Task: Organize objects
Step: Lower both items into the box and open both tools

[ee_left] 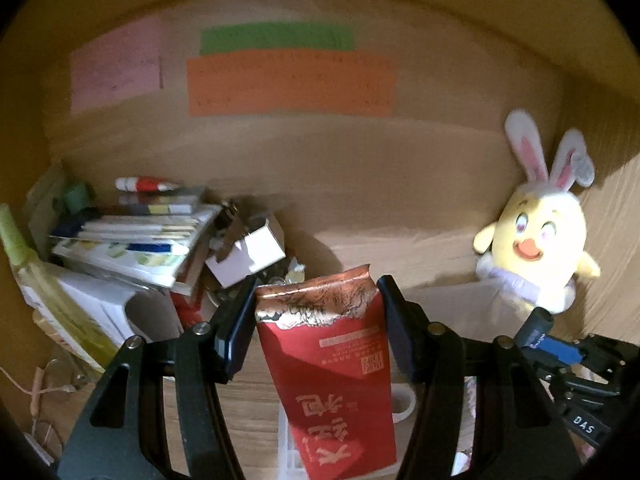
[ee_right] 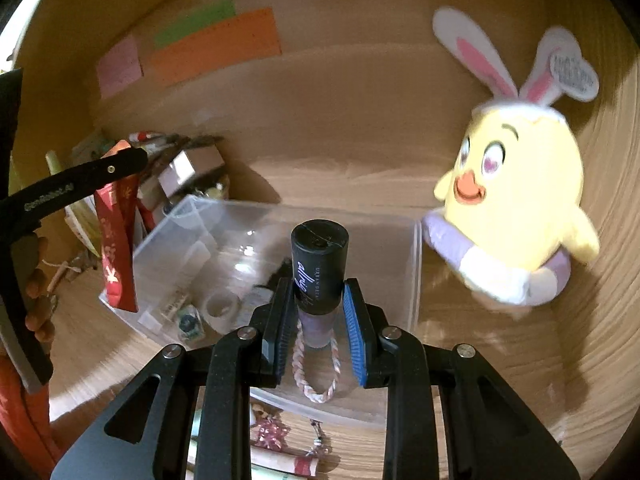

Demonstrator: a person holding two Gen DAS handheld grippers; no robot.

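My left gripper [ee_left: 316, 312] is shut on a red packet [ee_left: 332, 368] with a crumpled copper top, held upright above the wooden surface. The right wrist view shows the same packet [ee_right: 116, 248] hanging from the left gripper [ee_right: 124, 160] at the left, over the near corner of a clear plastic box [ee_right: 414, 264]. My right gripper [ee_right: 318, 308] is shut on a small bottle [ee_right: 320, 264] with a black cap and a pinkish body, held above that box. The bottle [ee_left: 534, 326] and the right gripper [ee_left: 550, 340] also show at the lower right of the left wrist view.
A yellow chick plush with rabbit ears [ee_right: 512, 192] leans in the right corner. A pile of books and small boxes [ee_left: 128, 240] crowds the left. The clear box holds a tape roll [ee_right: 220, 308], a braided cord [ee_right: 316, 392] and small items. Coloured notes [ee_left: 288, 80] are stuck on the back wall.
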